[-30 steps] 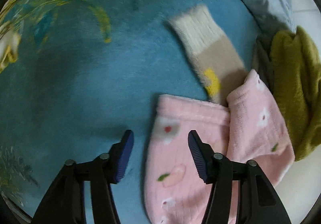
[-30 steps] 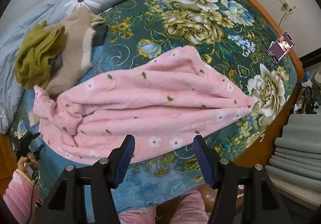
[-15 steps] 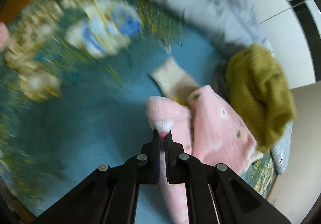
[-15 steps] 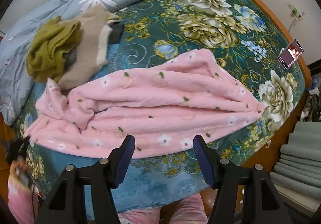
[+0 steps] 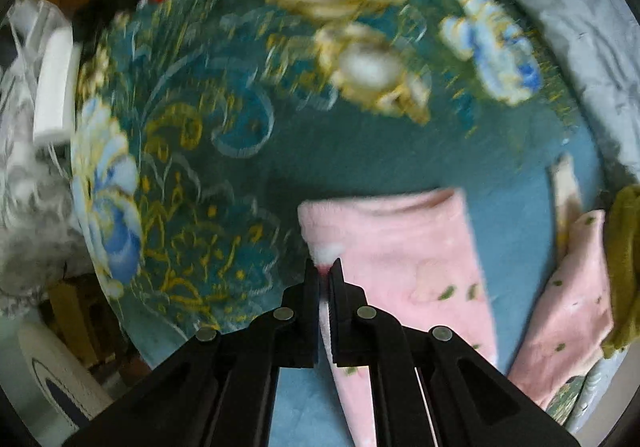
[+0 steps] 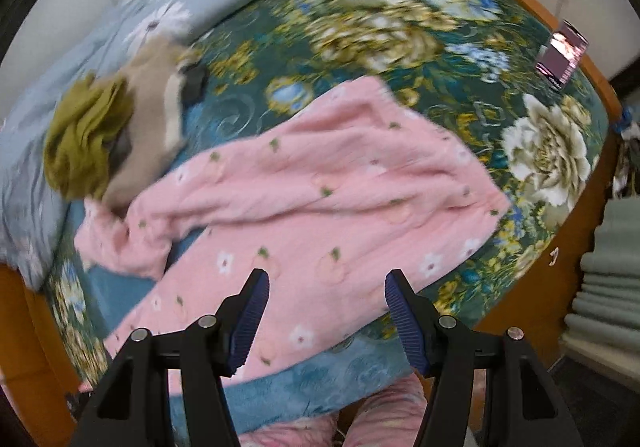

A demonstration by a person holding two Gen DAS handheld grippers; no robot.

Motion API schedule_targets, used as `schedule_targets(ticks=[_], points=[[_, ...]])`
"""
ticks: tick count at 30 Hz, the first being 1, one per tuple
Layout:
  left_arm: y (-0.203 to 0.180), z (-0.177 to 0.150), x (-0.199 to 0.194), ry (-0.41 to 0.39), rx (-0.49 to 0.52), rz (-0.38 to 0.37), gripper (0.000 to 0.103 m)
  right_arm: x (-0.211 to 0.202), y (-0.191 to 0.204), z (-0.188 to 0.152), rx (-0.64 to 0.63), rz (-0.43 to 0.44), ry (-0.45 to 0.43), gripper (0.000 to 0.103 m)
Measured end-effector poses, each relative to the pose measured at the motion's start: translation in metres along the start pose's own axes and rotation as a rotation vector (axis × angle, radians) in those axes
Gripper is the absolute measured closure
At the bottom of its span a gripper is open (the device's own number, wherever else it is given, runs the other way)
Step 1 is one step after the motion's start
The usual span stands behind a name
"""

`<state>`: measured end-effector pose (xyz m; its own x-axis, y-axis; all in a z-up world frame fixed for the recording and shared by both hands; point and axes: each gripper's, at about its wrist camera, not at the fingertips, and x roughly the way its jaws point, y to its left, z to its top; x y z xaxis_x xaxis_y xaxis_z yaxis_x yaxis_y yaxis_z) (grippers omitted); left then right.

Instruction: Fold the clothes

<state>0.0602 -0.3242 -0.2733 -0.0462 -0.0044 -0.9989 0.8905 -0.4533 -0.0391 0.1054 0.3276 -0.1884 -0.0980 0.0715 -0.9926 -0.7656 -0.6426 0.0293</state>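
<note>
Left wrist view first: we see our left gripper (image 5: 324, 267) clamped tight on a corner of the pink fleece garment (image 5: 400, 247), which lies on the teal floral blanket (image 5: 240, 167); bare blanket stretches ahead and leftward to the bed's edge, though motion blur smears the pattern. From the right wrist view, our right gripper (image 6: 323, 283) hangs wide apart over the garment's near hem. An olive garment (image 6: 88, 135) and beige garment (image 6: 148, 111) crowd the far left; a phone (image 6: 562, 55) sits near the right edge.
</note>
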Motion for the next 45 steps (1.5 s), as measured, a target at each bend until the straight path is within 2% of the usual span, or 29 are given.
schedule_targets(ticks=[3, 6, 8, 11, 13, 18, 19, 22, 27, 28, 30, 31, 32, 36, 38, 42, 45], points=[[-0.003, -0.001, -0.012, 0.011, 0.018, 0.021, 0.097, 0.005, -0.040, 0.008, 0.082, 0.015, -0.021, 0.039], [-0.002, -0.003, -0.008, 0.032, 0.015, 0.039, 0.094, 0.011, -0.082, 0.014, 0.161, 0.027, -0.032, 0.039], [-0.007, -0.013, -0.016, 0.023, 0.016, 0.036, 0.084, 0.019, -0.116, 0.019, 0.231, 0.043, -0.034, 0.039], [-0.015, -0.027, -0.023, 0.000, 0.032, 0.027, 0.076, 0.041, -0.175, 0.024, 0.367, 0.093, -0.006, 0.039], [-0.024, -0.043, -0.030, -0.008, 0.053, 0.025, 0.076, 0.057, -0.209, 0.027, 0.446, 0.129, 0.020, 0.039], [-0.063, -0.094, -0.069, -0.044, 0.156, 0.019, 0.072, 0.116, -0.258, 0.029, 0.569, 0.223, 0.118, 0.039], [-0.072, -0.105, -0.077, -0.050, 0.184, 0.015, 0.068, 0.128, -0.263, 0.029, 0.594, 0.241, 0.133, 0.039], [-0.100, -0.136, -0.097, -0.064, 0.268, 0.004, 0.067, 0.162, -0.273, 0.028, 0.671, 0.295, 0.170, 0.039], [-0.116, -0.151, -0.104, -0.067, 0.314, 0.007, 0.067, 0.202, -0.280, 0.026, 0.770, 0.336, 0.216, 0.040], [-0.119, -0.154, -0.105, -0.067, 0.322, 0.008, 0.067, 0.205, -0.280, 0.025, 0.784, 0.339, 0.218, 0.043], [-0.125, -0.160, -0.107, -0.068, 0.339, 0.010, 0.067, 0.208, -0.277, 0.026, 0.789, 0.343, 0.223, 0.066], [-0.128, -0.163, -0.109, -0.068, 0.348, 0.010, 0.067, 0.206, -0.273, 0.029, 0.770, 0.340, 0.229, 0.084], [-0.131, -0.166, -0.110, -0.069, 0.356, 0.011, 0.067, 0.204, -0.269, 0.031, 0.751, 0.337, 0.234, 0.090], [-0.139, -0.174, -0.112, -0.066, 0.380, 0.009, 0.067, 0.165, -0.256, 0.052, 0.558, 0.297, 0.157, 0.093], [-0.137, -0.170, -0.109, -0.055, 0.375, -0.001, 0.067, 0.150, -0.271, 0.056, 0.572, 0.253, 0.107, 0.093], [-0.134, -0.157, -0.101, -0.036, 0.362, -0.025, 0.067, 0.159, -0.275, 0.058, 0.575, 0.143, 0.176, 0.093], [-0.134, -0.139, -0.092, -0.015, 0.339, -0.053, 0.067, 0.151, -0.242, 0.065, 0.495, 0.069, 0.177, 0.089]])
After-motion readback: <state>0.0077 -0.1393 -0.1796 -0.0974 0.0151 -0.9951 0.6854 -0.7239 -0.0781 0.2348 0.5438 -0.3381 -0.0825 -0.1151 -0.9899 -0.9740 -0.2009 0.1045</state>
